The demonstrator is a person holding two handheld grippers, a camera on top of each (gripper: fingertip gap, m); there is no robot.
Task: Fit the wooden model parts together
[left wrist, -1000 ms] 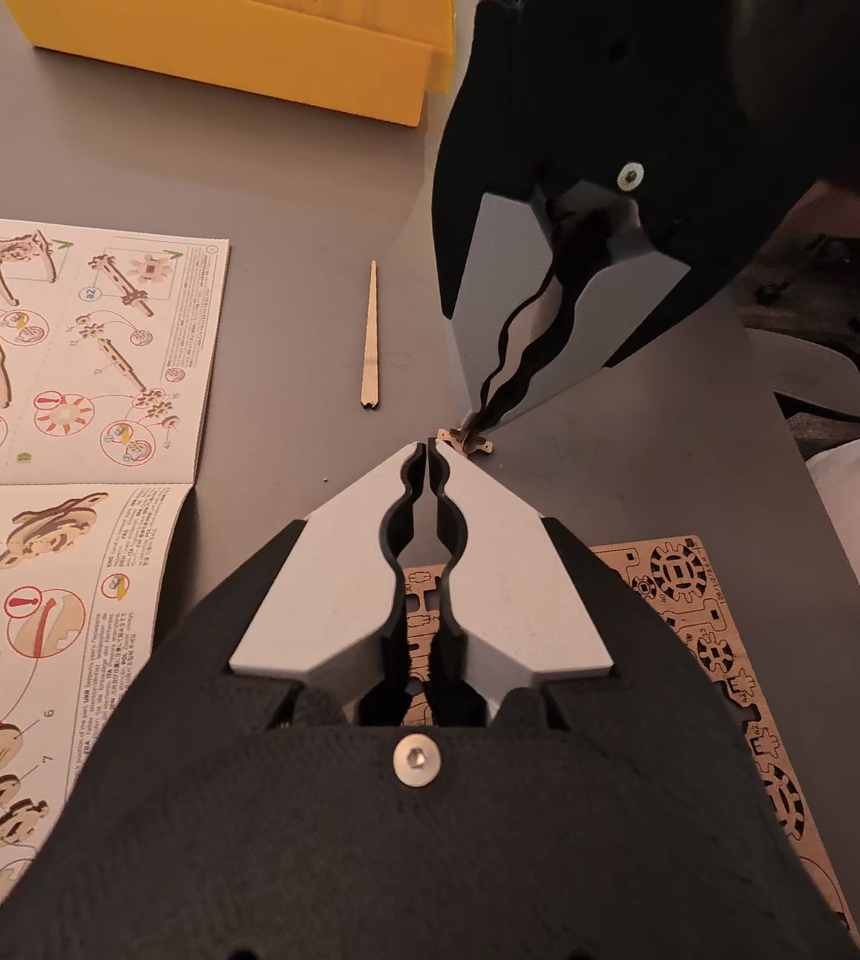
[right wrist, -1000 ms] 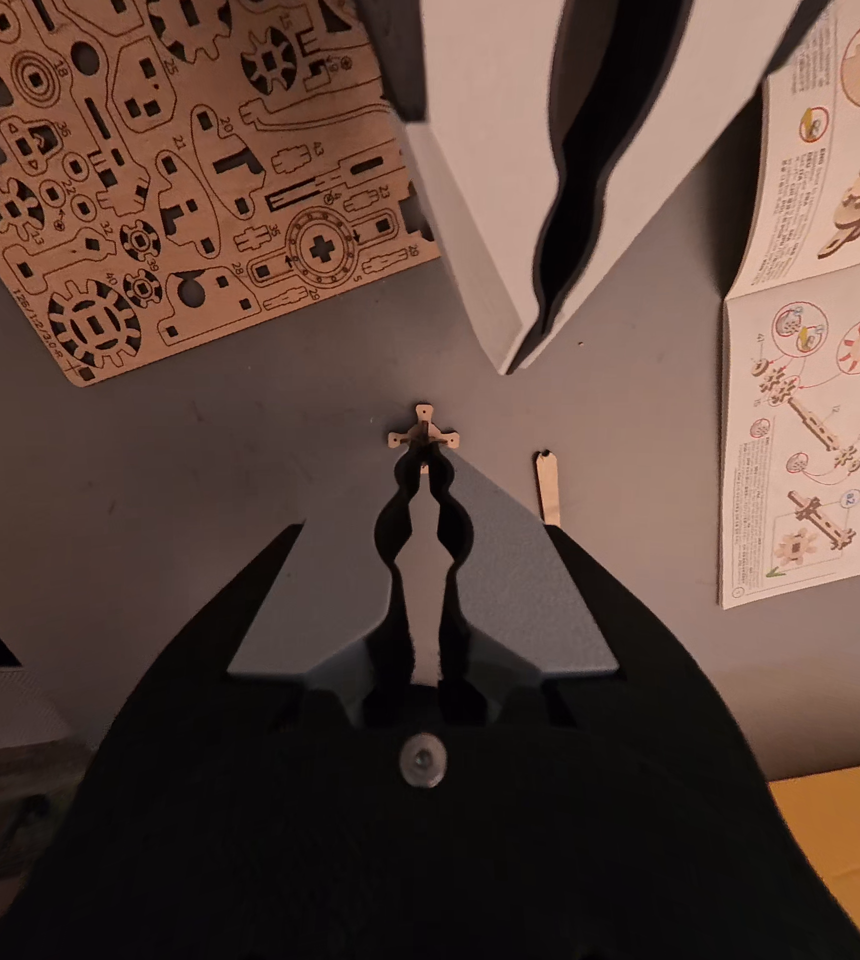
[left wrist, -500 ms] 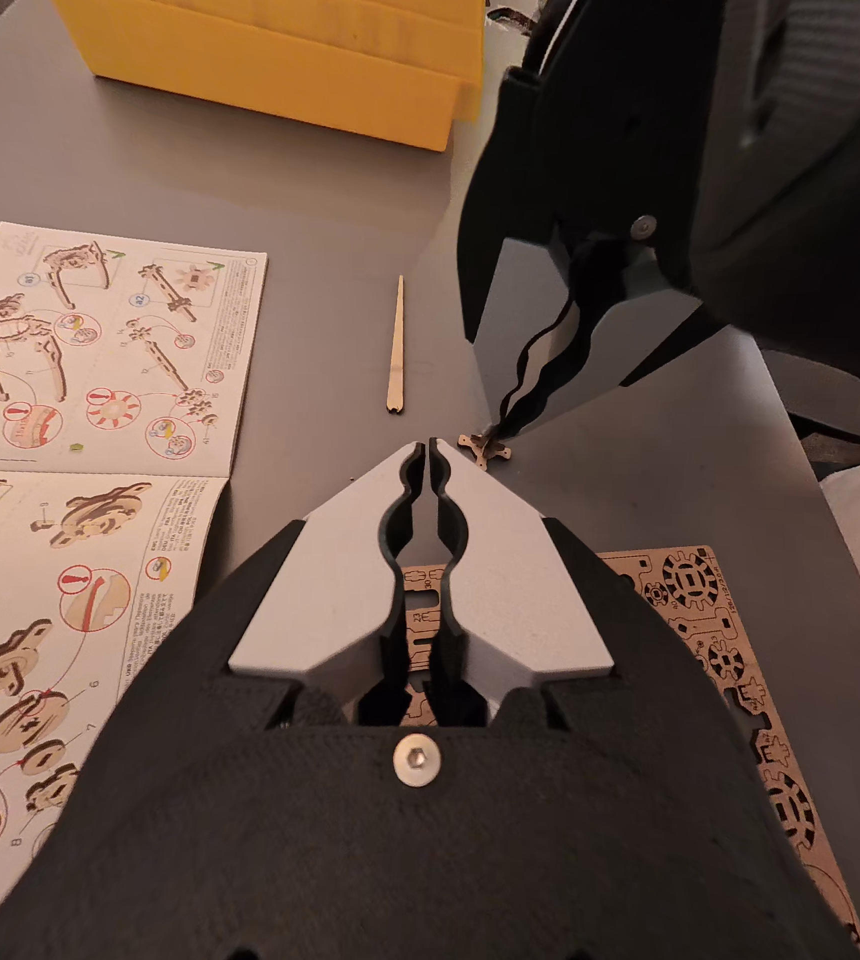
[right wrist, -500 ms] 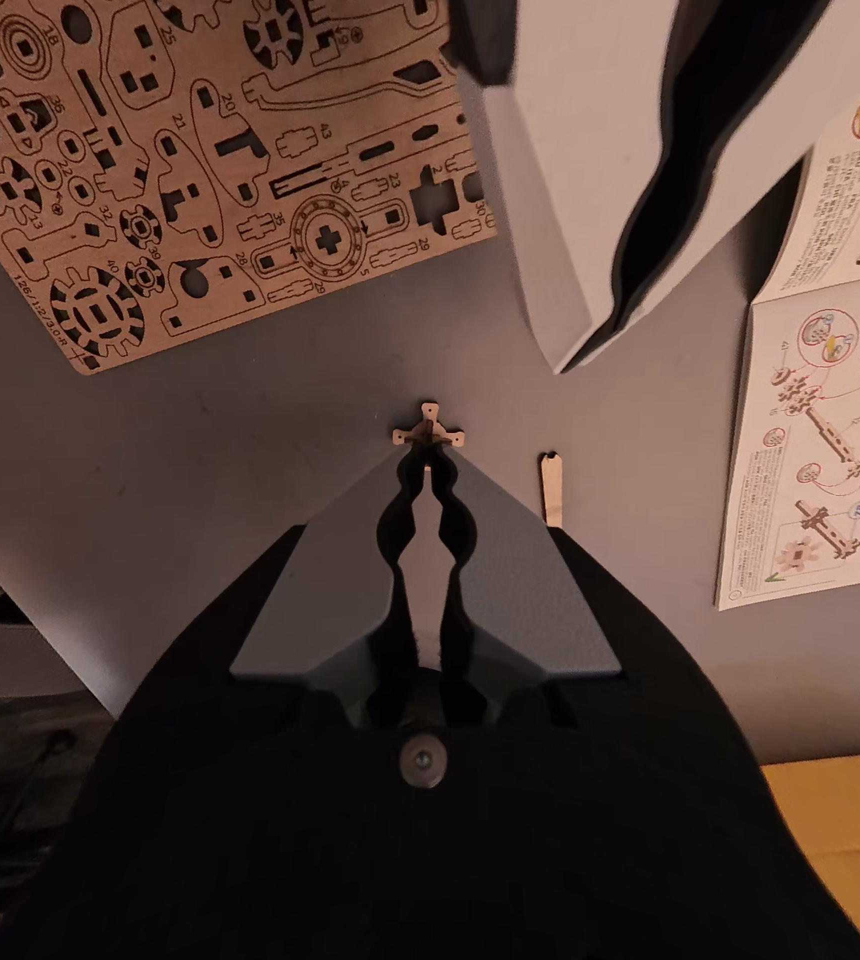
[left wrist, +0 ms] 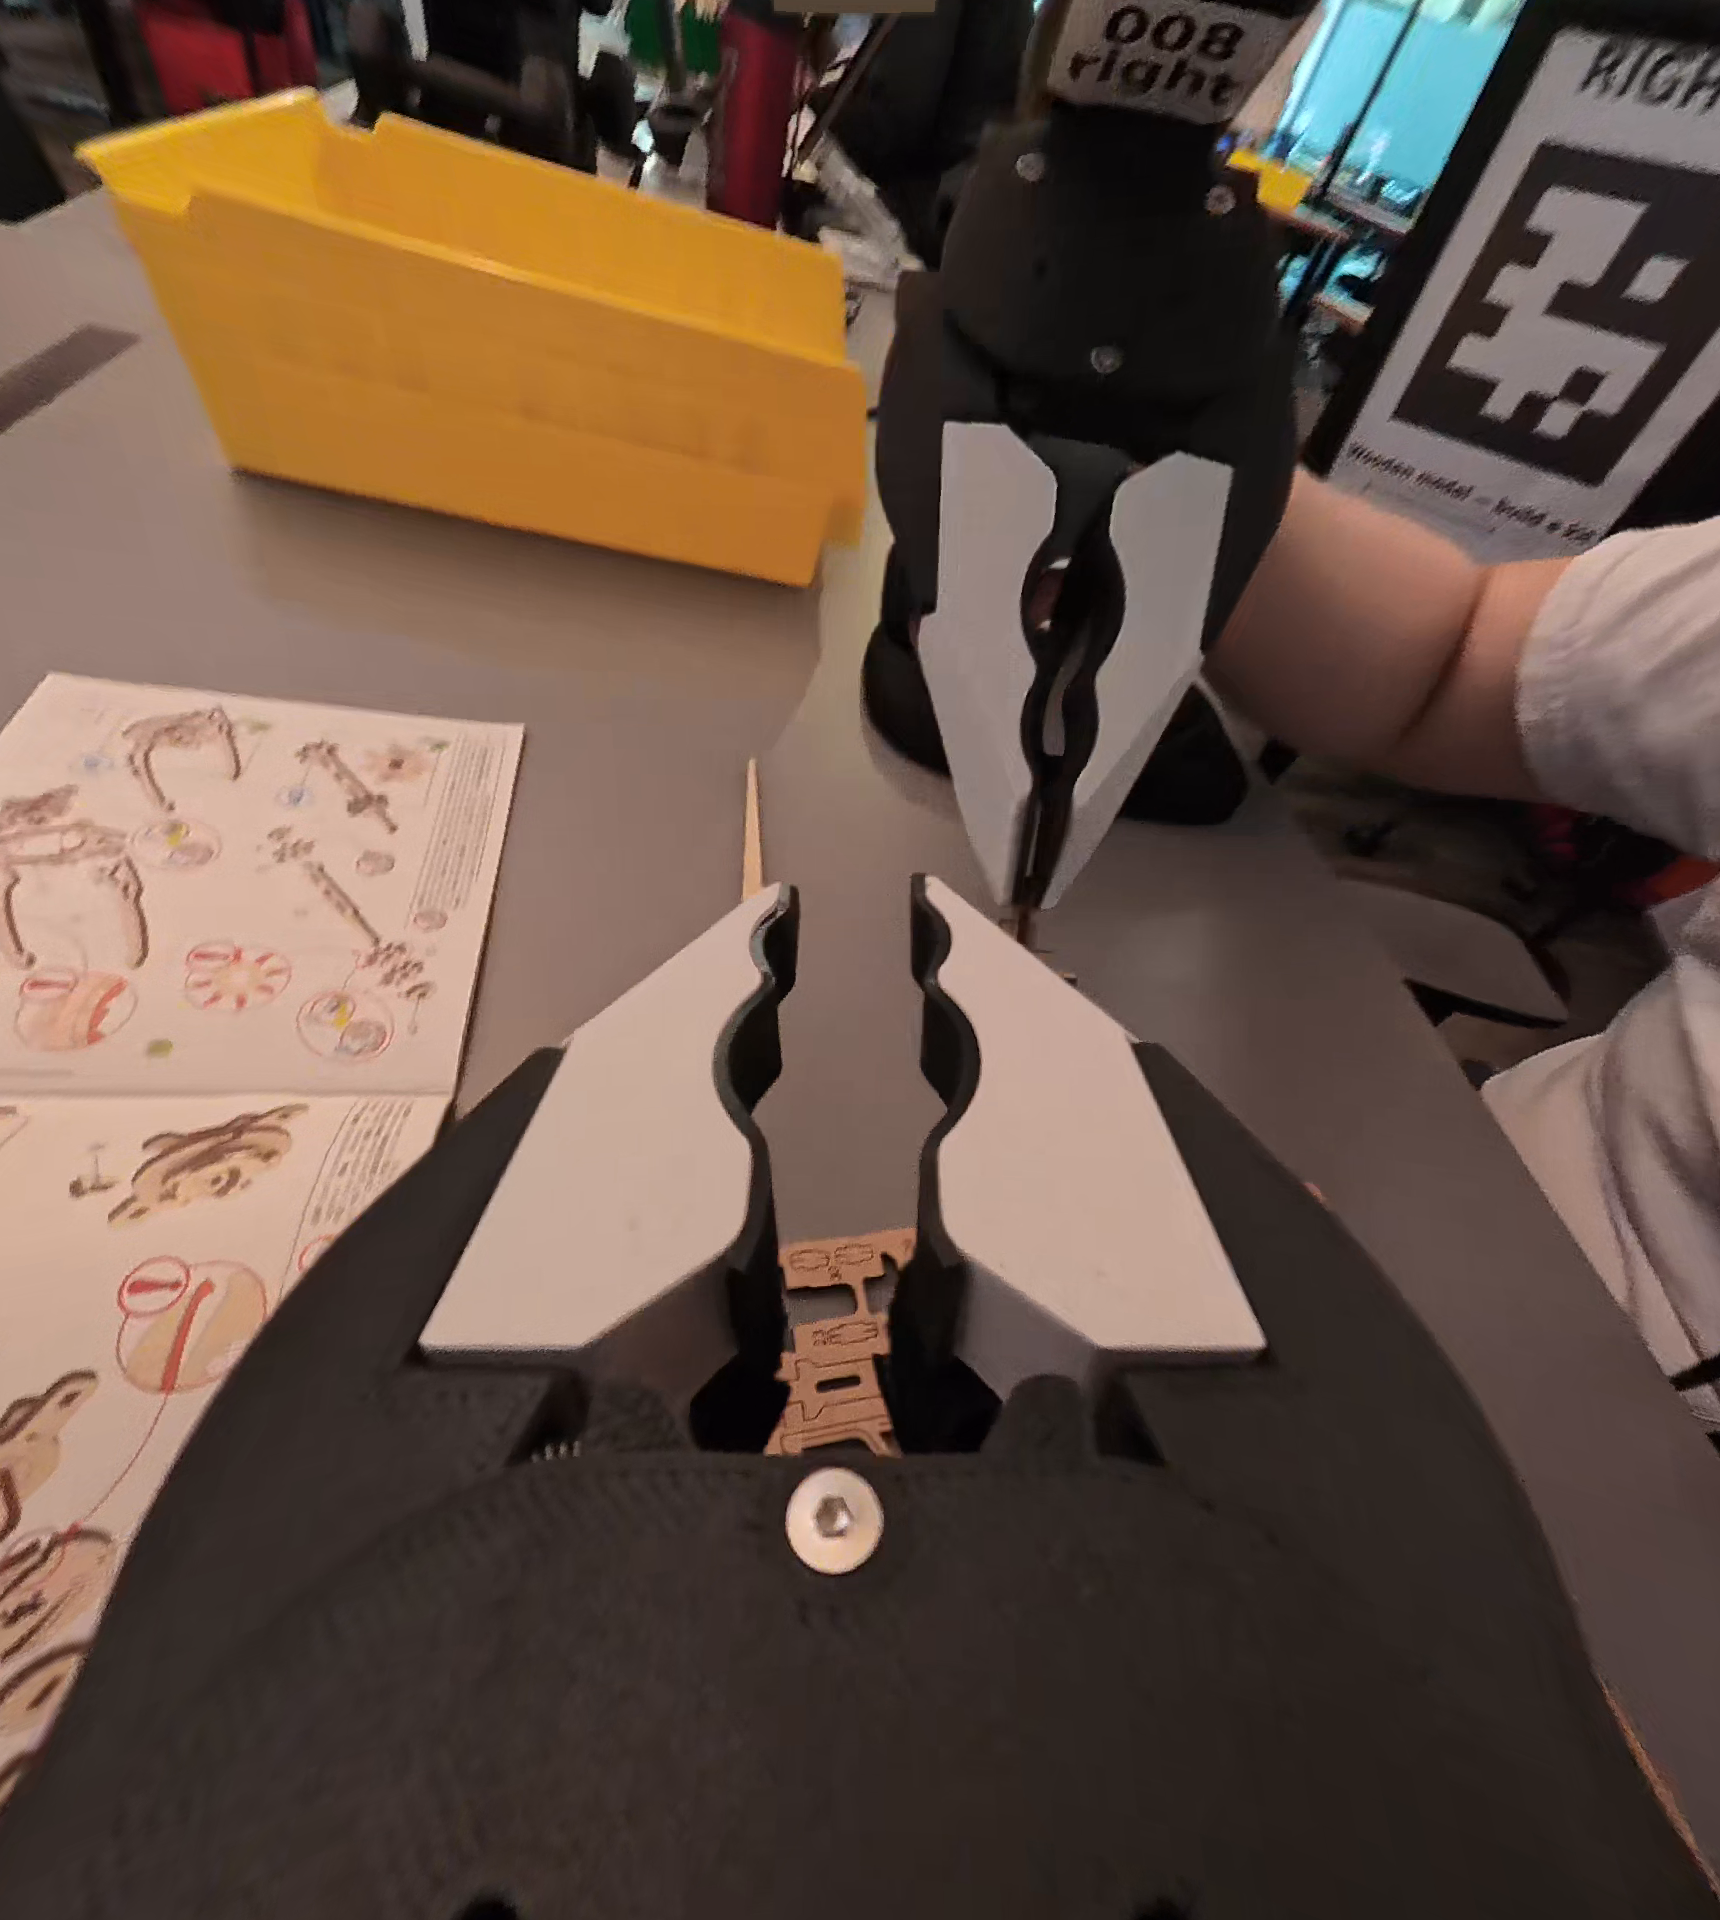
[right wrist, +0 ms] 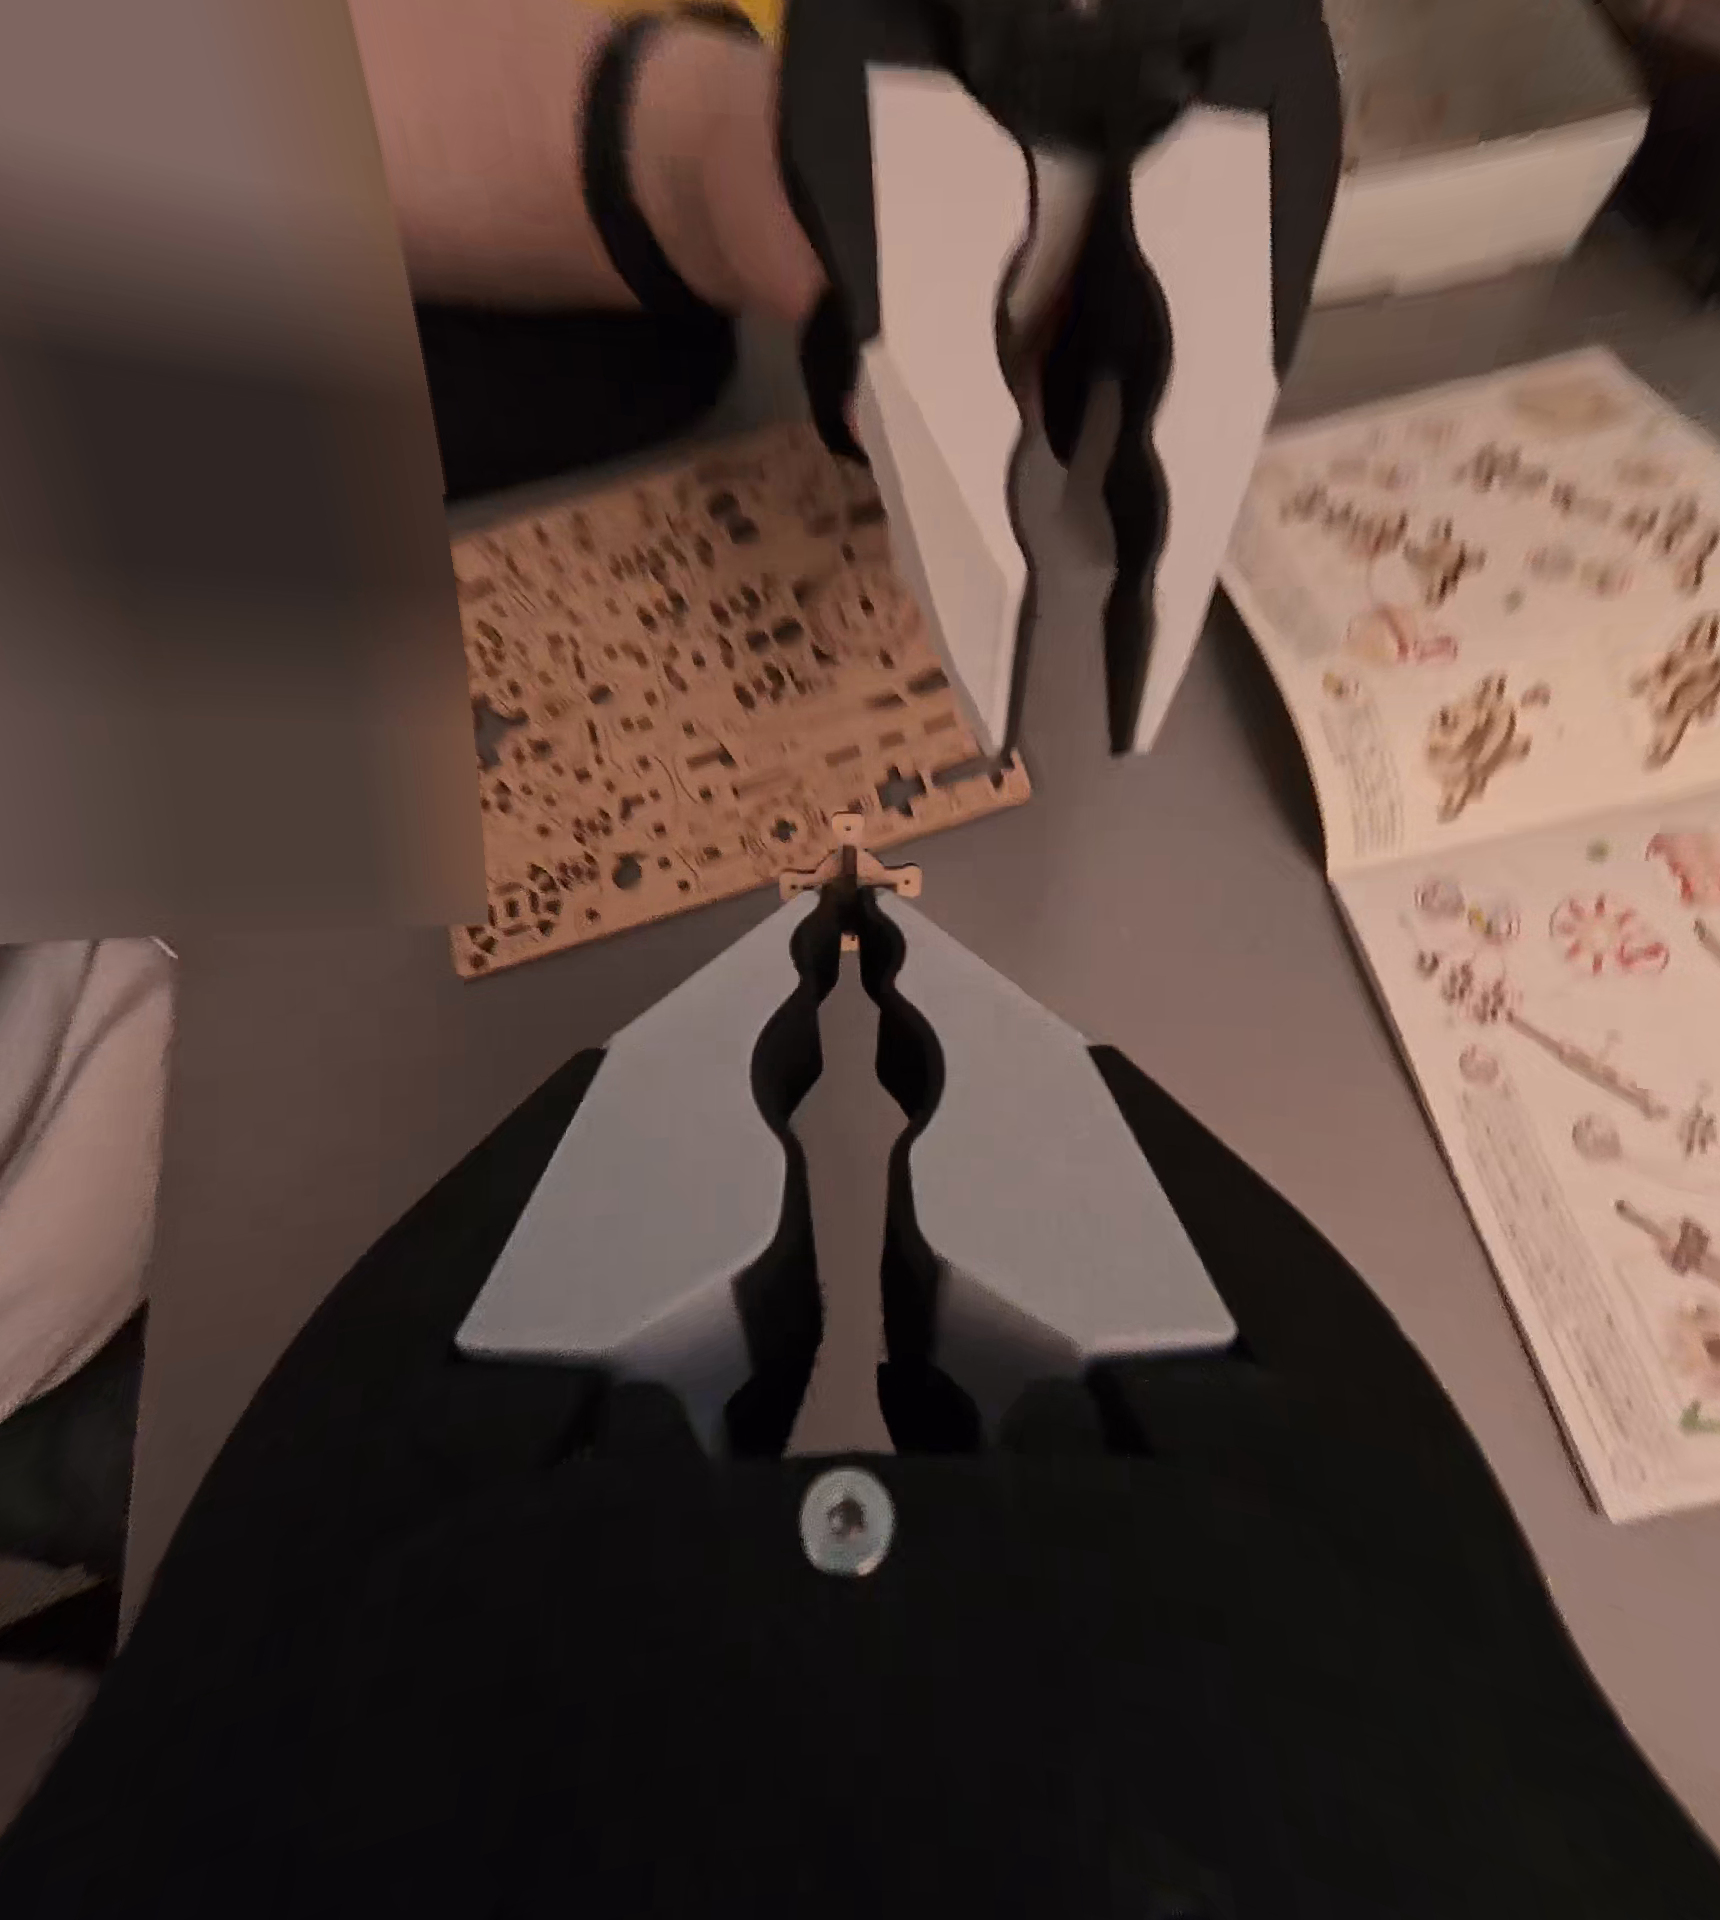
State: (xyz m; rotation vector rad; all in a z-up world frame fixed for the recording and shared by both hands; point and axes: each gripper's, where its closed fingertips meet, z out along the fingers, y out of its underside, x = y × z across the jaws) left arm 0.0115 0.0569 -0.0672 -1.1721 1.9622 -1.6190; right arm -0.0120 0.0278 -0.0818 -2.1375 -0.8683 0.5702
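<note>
My right gripper [right wrist: 848,920] is shut on a small cross-shaped wooden part [right wrist: 900,883], held at the fingertips just above the grey table [right wrist: 1095,987]. In the left wrist view the right gripper [left wrist: 1032,894] points down at the table, just right of my left fingers. My left gripper [left wrist: 851,899] is open and empty. It also shows in the right wrist view [right wrist: 1066,743], hovering beyond the cross part. A thin wooden stick [left wrist: 752,831] lies on the table just past my left fingertip. A laser-cut wooden parts sheet [right wrist: 690,727] lies flat beside the grippers.
An open instruction booklet [left wrist: 191,935] lies on the table to the left. A yellow bin [left wrist: 482,343] stands at the far side. A person's arm [left wrist: 1355,644] and white sleeve are at the right. The table edge runs along the right [left wrist: 1407,997]. Left tips to right tips: about 4 centimetres. The thin wooden stick [left wrist: 752,831] is about 12 centimetres from my right fingertips.
My left gripper has opened from shut. Both grippers have tilted from looking down at the table to a flatter angle. The right gripper still holds the cross part.
</note>
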